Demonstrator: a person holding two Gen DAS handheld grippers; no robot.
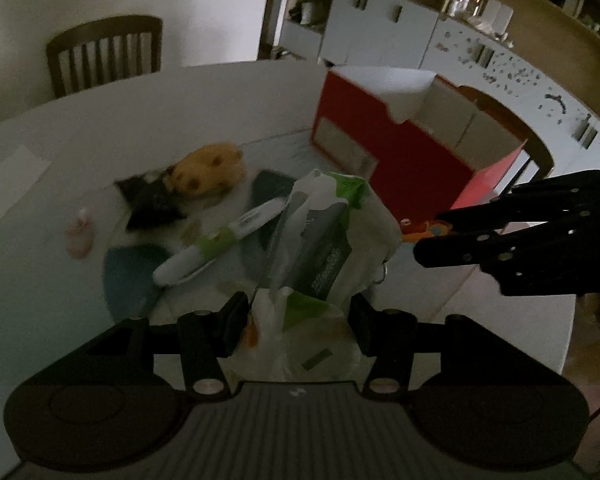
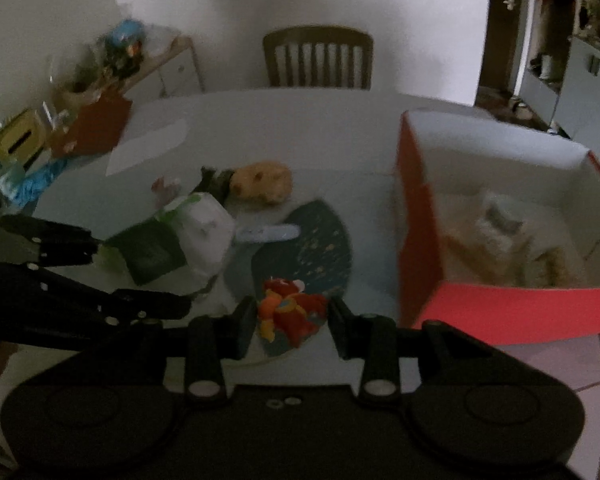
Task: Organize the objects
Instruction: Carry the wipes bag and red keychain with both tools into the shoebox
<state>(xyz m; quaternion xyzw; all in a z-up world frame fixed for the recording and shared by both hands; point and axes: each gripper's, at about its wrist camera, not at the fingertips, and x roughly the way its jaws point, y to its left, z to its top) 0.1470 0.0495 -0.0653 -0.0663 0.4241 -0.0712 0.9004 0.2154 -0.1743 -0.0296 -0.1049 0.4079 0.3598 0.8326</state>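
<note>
My left gripper point(image 1: 298, 322) is shut on a white and green plastic packet point(image 1: 332, 240) and holds it above the table; the packet also shows in the right wrist view point(image 2: 188, 236). My right gripper point(image 2: 290, 320) is open, its fingers on either side of a red and orange toy point(image 2: 290, 312) on the table, not touching it. The open red box point(image 2: 500, 216) stands to the right; in the left wrist view the box point(image 1: 400, 148) is at the far right, with the right gripper point(image 1: 432, 236) in front of it.
On the white table point(image 1: 140, 120) lie a white and green thermometer point(image 1: 220, 240), a tan cookie-like plush point(image 1: 208, 172), a dark toy point(image 1: 148, 196), a small pink toy point(image 1: 80, 236) and a dark patterned mat point(image 2: 316, 240). A wooden chair point(image 2: 318, 58) stands behind. Clutter point(image 2: 60, 128) sits far left.
</note>
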